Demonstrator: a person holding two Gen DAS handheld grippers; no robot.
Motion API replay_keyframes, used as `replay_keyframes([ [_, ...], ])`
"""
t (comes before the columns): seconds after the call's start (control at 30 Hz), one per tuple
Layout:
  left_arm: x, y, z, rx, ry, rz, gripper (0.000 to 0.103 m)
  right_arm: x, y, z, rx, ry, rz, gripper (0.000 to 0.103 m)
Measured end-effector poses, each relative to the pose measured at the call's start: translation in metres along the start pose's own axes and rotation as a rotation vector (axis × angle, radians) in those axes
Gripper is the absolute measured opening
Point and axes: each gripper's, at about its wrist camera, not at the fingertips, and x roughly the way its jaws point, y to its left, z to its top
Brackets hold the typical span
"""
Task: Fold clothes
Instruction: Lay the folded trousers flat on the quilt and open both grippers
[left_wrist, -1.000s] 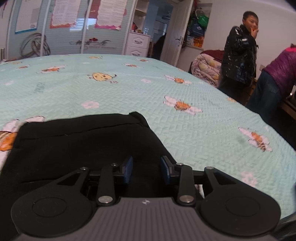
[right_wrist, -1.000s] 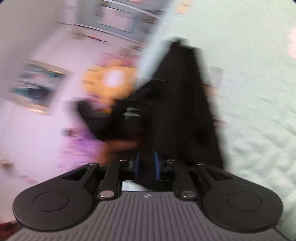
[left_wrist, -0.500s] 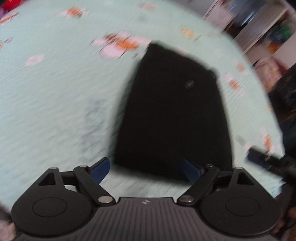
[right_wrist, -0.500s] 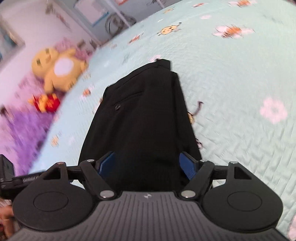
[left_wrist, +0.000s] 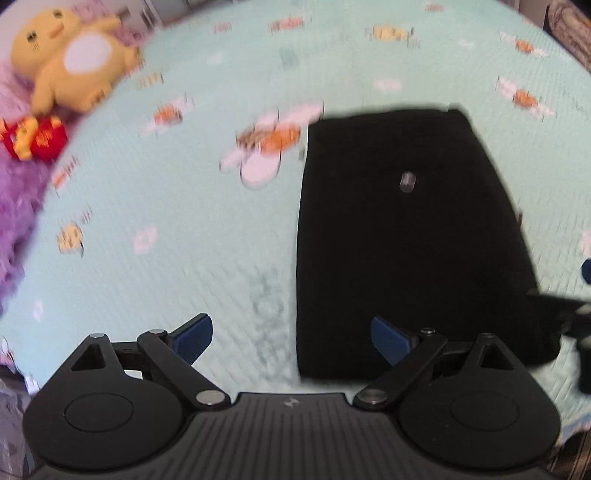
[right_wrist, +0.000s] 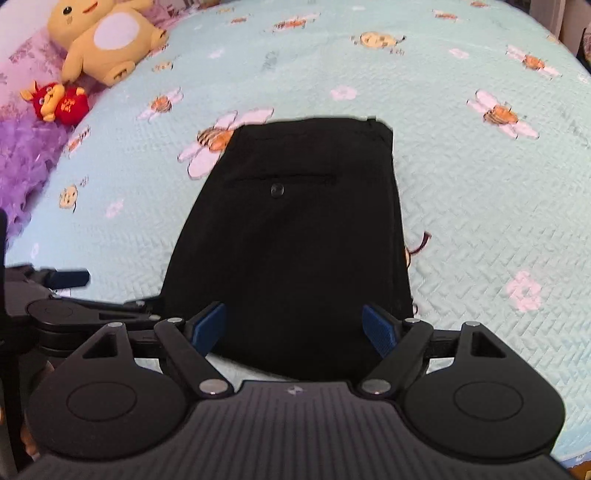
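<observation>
I have both tools up over the bed (right_wrist: 480, 206), looking steeply down on it. The trousers (right_wrist: 295, 251) lie folded flat on the mint quilt as a black oblong, waistband at 12 o'clock, the back pocket with its button (right_wrist: 277, 190) facing up. In the right wrist view they fill the middle; in the left wrist view the trousers (left_wrist: 406, 240) sit from centre toward 3 o'clock, and that picture is blurred.

My left hand-held gripper (left_wrist: 291, 334) has its jaws spread wide and opening further. Nothing is clamped: one blue pad (left_wrist: 194, 334) shows over bare quilt, the other over the cloth's near left corner, neither pressing on it as far as I can see. From the right wrist view the left hand-held gripper (right_wrist: 70, 278) juts in at 9 o'clock.

My right hand-held gripper (right_wrist: 295, 328) also stands apart, its jaws opening, the pads (right_wrist: 378, 330) framing the near end of the trousers without gripping; I cannot tell whether they touch the cloth.

A yellow plush (right_wrist: 107, 40) rests at 11 o'clock on the bed's far edge, with a small red toy (right_wrist: 61, 103) just beside it, near 10 o'clock. A purple fuzzy cover (right_wrist: 22, 158) runs along 9 o'clock.
</observation>
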Motion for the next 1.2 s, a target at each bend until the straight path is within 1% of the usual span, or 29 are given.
replay_keyframes([
  [0.03,-0.001,0.001,0.001,-0.02,-0.001,-0.021,0.096,-0.002,0.002,0.001,-0.01,-0.01,-0.016,0.081],
  [0.13,0.004,0.008,-0.001,-0.103,0.038,-0.111,0.096,-0.004,0.004,0.002,-0.015,-0.019,-0.032,0.081],
  [0.23,0.01,0.014,-0.009,-0.172,0.083,-0.168,0.096,-0.003,0.003,0.003,-0.006,-0.022,-0.032,0.081],
  [0.33,0.01,0.012,-0.014,-0.174,0.102,-0.143,0.096,-0.005,0.004,0.001,-0.005,-0.04,-0.041,0.081],
  [0.43,0.004,0.011,-0.015,-0.159,0.091,-0.124,0.096,-0.007,0.006,0.0,-0.013,-0.059,-0.049,0.081],
  [0.67,-0.003,0.013,-0.012,-0.164,0.065,-0.123,0.096,-0.011,0.015,-0.001,-0.043,-0.078,-0.071,0.081],
  [0.93,-0.003,0.012,-0.012,-0.16,0.066,-0.123,0.096,-0.015,0.018,-0.003,-0.05,-0.088,-0.079,0.081],
  [1.2,-0.014,0.009,-0.017,-0.142,0.035,-0.111,0.096,-0.021,0.021,-0.008,-0.072,-0.102,-0.107,0.081],
])
